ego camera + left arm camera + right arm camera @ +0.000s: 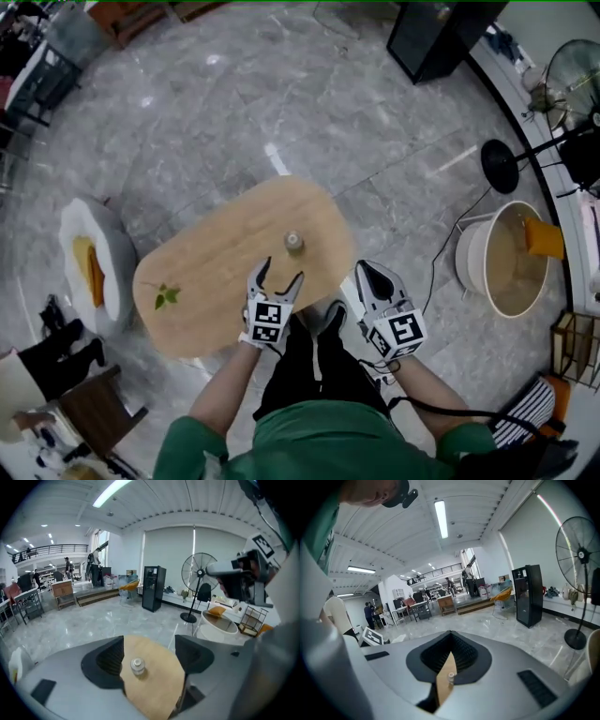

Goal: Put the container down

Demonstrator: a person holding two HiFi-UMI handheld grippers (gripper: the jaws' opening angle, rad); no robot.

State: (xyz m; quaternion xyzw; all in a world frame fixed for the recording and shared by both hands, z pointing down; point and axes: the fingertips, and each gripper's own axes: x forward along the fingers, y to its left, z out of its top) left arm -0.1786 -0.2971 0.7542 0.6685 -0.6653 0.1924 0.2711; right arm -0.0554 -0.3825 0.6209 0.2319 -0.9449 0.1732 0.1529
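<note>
A small clear container with a pale cap (293,242) stands upright on the oval wooden table (225,262), free of both grippers. My left gripper (280,271) sits just short of it over the table's near edge, open, jaws spread wide with nothing between them. In the left gripper view the container (137,665) stands on the table (157,686) close to the left jaw of that gripper (149,643). My right gripper (365,269) hovers off the table's right end, shut and empty. Through the slit below its closed jaws (451,635) the container (451,677) shows far off.
A green leaf sprig (167,296) lies on the table's left part. A white chair with a yellow cushion (89,267) stands left of the table. A white round tub (502,258), a black lamp base (500,166) and a fan (572,75) stand at the right.
</note>
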